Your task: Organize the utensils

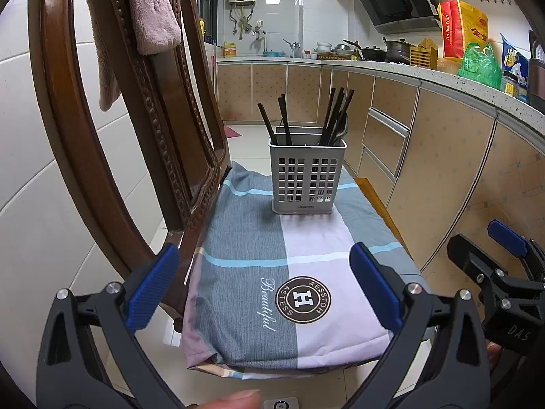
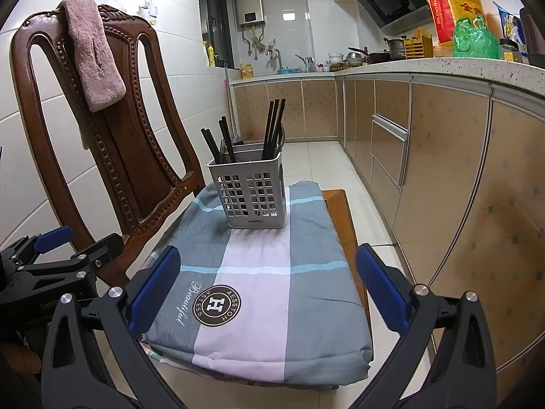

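Observation:
A grey perforated utensil holder (image 1: 307,177) (image 2: 251,192) stands upright at the far end of a chair seat covered by a checked cloth (image 1: 245,238) (image 2: 259,266). Black chopsticks (image 1: 285,119) (image 2: 274,126) stick up from both of its compartments, and a spoon handle (image 1: 342,126) shows on the right side. My left gripper (image 1: 264,288) is open and empty over the cloth's near end. My right gripper (image 2: 267,284) is also open and empty, well short of the holder. Each gripper shows at the edge of the other's view.
The wooden chair back (image 1: 136,119) (image 2: 112,129), with a pink towel (image 1: 153,6) (image 2: 93,51) draped over it, rises on the left. Kitchen cabinets (image 1: 442,170) (image 2: 442,170) and a cluttered countertop (image 2: 442,63) run along the right. Tiled floor (image 2: 316,160) lies beyond the chair.

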{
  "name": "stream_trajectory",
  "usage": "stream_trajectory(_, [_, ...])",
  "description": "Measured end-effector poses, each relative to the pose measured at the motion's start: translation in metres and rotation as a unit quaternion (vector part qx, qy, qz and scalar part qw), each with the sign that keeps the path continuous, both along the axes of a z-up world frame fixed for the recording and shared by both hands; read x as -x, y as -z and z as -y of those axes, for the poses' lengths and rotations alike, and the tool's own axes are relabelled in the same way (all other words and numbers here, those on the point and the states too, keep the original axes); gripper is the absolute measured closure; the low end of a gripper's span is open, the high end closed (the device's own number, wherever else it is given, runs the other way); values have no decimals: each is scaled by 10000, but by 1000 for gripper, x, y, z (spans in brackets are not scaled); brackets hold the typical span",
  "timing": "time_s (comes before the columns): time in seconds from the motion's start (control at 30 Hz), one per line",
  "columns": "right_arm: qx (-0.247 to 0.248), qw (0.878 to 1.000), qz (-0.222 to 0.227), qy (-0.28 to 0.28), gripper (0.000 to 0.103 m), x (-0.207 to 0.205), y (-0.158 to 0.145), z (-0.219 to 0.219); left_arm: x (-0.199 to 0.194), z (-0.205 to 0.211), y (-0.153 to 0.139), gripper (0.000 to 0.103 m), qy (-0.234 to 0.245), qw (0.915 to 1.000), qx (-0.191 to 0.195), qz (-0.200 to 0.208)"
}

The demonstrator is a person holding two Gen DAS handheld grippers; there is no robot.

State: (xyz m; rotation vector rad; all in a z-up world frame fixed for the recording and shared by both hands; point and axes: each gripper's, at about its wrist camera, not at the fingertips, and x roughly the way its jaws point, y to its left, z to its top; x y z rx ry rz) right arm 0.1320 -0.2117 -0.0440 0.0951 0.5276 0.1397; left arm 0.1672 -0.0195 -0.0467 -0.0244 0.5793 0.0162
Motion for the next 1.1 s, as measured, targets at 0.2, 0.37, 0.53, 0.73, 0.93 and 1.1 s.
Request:
stream_trajectory(0.2, [4,10000,-24,-9,3,0,0,0,0,0,-1,4,-1,10000,-2,-4])
stream_trajectory(0.37, [4,10000,-20,-13,3,-1,1,0,-1,-1,0,4,4,10000,0,-16])
stream_trajectory(0.53, [8,10000,-2,-8,3,0,0,0,-1,0,1,4,6,10000,-4,-23])
stream_trajectory(0.73, [-6,10000,-12,4,3,2,1,1,-2,-1,1,4,17,10000,8,-28])
stream_trajectory(0.93, [0,10000,-13,5,3,2,1,1,-3,0,2,4,17,10000,17,-39])
stream_trajectory(1.1, [5,10000,-23,-3,3,1,0,2,-4,0,3,4,25,10000,12,-48])
